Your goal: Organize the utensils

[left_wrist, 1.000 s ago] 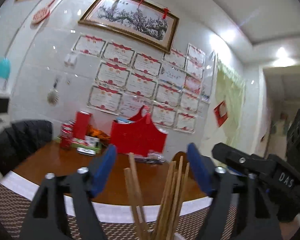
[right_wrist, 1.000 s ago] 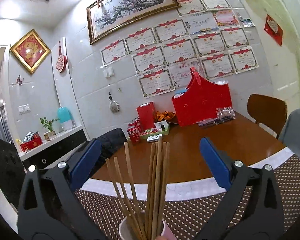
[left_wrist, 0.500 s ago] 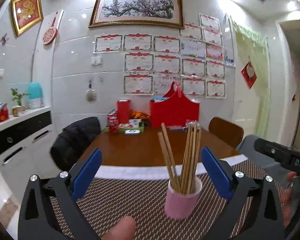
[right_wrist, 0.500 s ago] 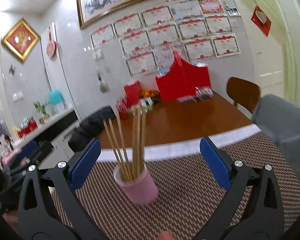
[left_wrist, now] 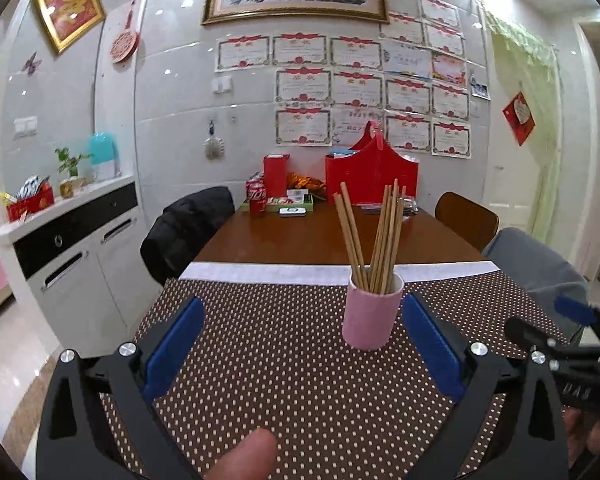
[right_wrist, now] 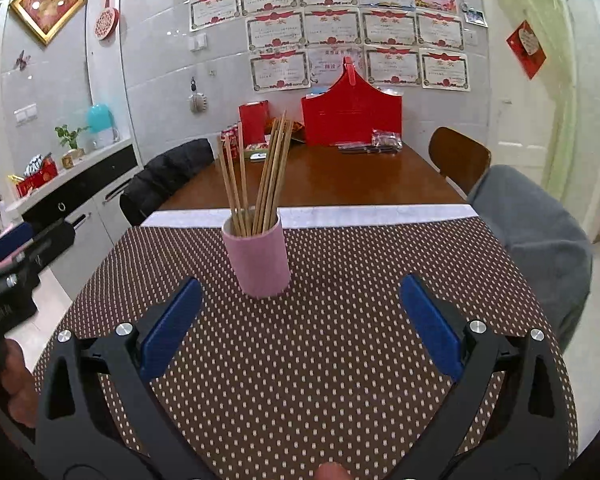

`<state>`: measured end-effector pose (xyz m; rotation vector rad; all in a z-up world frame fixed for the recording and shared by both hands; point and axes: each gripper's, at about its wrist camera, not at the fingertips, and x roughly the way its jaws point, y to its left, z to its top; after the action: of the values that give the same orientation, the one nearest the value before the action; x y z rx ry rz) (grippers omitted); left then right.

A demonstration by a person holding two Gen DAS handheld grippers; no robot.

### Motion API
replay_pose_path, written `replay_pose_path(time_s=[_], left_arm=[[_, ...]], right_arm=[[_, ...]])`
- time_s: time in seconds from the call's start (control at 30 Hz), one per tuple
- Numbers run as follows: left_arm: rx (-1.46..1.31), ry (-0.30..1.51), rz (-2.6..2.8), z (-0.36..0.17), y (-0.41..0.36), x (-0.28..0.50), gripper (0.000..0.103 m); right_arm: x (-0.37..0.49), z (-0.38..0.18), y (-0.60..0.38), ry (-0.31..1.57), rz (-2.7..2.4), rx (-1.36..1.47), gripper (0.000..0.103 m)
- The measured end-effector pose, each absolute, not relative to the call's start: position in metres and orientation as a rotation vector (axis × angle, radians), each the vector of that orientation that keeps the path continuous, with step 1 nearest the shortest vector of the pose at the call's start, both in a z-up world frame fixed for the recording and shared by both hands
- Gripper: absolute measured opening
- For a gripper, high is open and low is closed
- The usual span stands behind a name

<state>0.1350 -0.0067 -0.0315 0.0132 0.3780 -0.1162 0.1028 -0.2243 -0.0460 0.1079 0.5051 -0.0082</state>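
Observation:
A pink cup stands upright on a brown dotted mat. Several wooden chopsticks stick up out of it, fanned apart. My left gripper is open and empty, a short way back from the cup, which sits ahead to its right. My right gripper is open and empty too, with the cup ahead and slightly to its left. The right gripper's body shows at the right edge of the left wrist view, and the left gripper's body at the left edge of the right wrist view.
Beyond the mat lies a brown wooden table with a red bag, a red box and cans against the tiled wall. A chair with a black jacket stands left, a wooden chair right. Grey cloth lies at the mat's right edge.
Both grippers have drawn back from the cup of chopsticks, which now stands free on the mat ahead of them. The left jaws have spread wider.

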Motion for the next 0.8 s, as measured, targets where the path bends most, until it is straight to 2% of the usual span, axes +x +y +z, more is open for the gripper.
replay_pose_path(time_s=[0.4,0.8], left_arm=[[0.026,0.297,-0.083,-0.014,-0.001,0.086,0.098],[0.035,0.298,-0.095,-0.01,-0.009,0.075,0.098]], right_arm=[[0.05,-0.022,-0.198,0.384,-0.061,0.06,0.097],[0.048,-0.02,-0.197,0.38,-0.073,0.079,0.097]])
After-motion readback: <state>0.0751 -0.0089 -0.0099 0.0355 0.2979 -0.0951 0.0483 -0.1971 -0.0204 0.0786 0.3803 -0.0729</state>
